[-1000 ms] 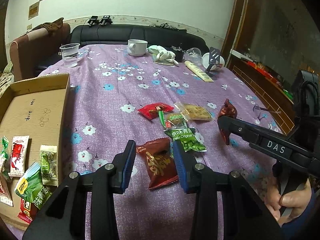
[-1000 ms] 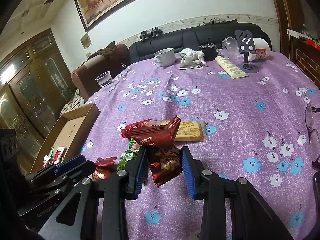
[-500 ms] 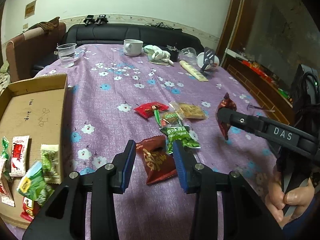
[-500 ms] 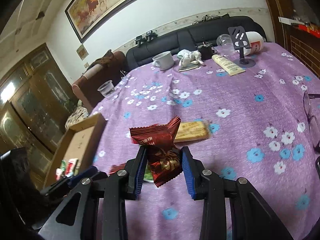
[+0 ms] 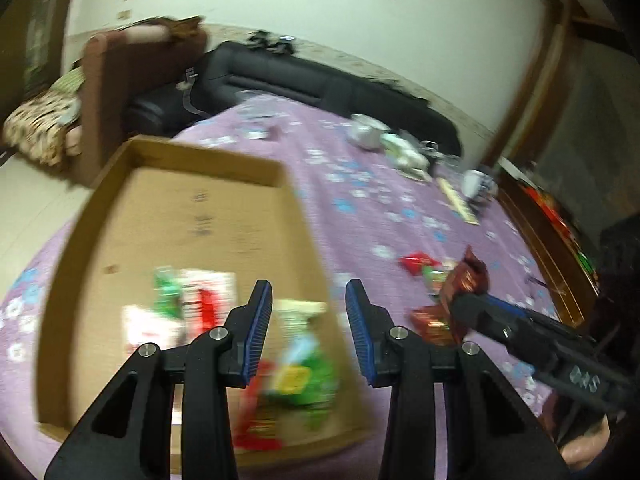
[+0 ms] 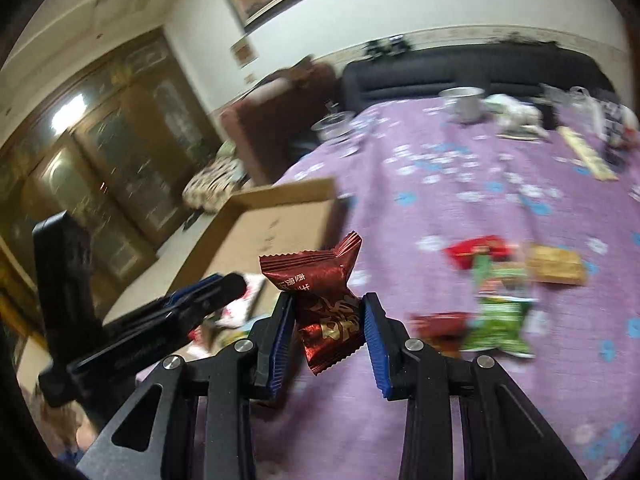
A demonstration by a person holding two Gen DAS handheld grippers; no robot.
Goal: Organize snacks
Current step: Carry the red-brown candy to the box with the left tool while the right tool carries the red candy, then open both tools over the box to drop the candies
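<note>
My right gripper (image 6: 328, 320) is shut on a dark red snack packet (image 6: 320, 300), held in the air above the purple tablecloth beside the cardboard box (image 6: 280, 220). In the left wrist view the same packet (image 5: 466, 280) shows at the right, clear of the table. My left gripper (image 5: 308, 312) stands open with nothing between its fingers, hovering over the near part of the box (image 5: 208, 160), where several snack packets (image 5: 308, 376) lie blurred. On the cloth remain a second dark red packet (image 6: 438, 326), green packets (image 6: 500, 320), a red packet (image 6: 476, 250) and a biscuit pack (image 6: 554, 266).
A white mug (image 6: 466, 102), a clear plastic cup (image 6: 334, 128) and other clutter stand at the table's far end. A black sofa (image 5: 320, 80) and a brown armchair (image 5: 132, 64) lie beyond. The far half of the box floor is bare cardboard.
Both grippers have swung left from the loose snacks toward the box. The right one carries its dark red packet along. The left one has left the other dark red packet on the cloth.
</note>
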